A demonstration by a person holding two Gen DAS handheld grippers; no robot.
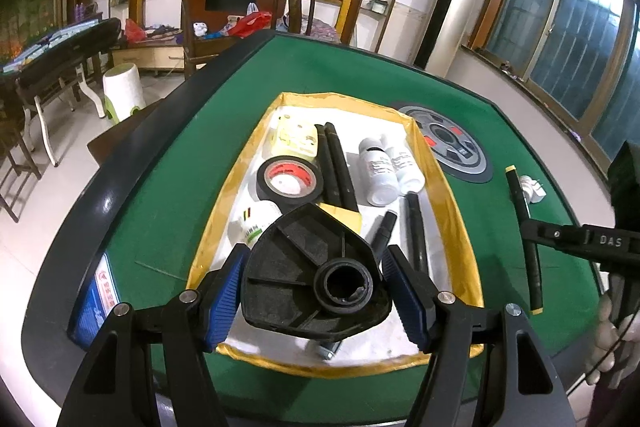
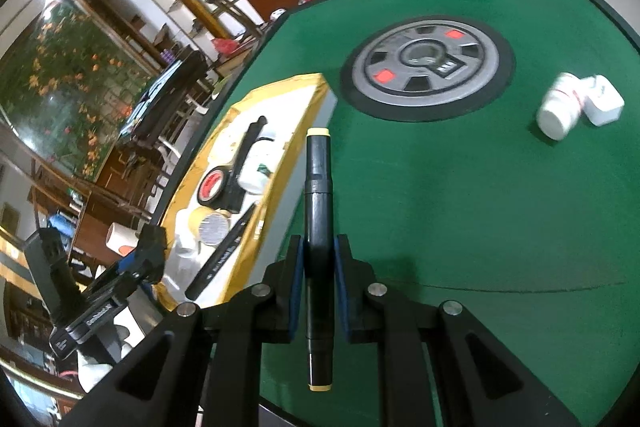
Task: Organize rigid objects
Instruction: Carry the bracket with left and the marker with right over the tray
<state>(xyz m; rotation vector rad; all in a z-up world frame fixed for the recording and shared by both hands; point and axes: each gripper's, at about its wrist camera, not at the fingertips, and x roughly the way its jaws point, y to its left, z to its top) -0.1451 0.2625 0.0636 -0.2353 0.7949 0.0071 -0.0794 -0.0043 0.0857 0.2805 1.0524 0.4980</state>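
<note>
Over gold-rimmed tray [image 1: 444,187], ribbed black plastic base [image 1: 308,267], ridged blue pads [image 1: 226,301] alongside

My right gripper [image 2: 319,287] is closed on a black marker [image 2: 319,227] with yellow ends, and the blue pads [image 2: 297,283] press it from both sides. The marker points away from me, above the green table [image 2: 460,207]. To the left lies the yellow-rimmed tray [image 2: 294,83], holding a tape roll [image 2: 214,185]. Far right, two white bottles [image 2: 576,105] lie touching, near the grey disc [image 2: 426,65].
</note>
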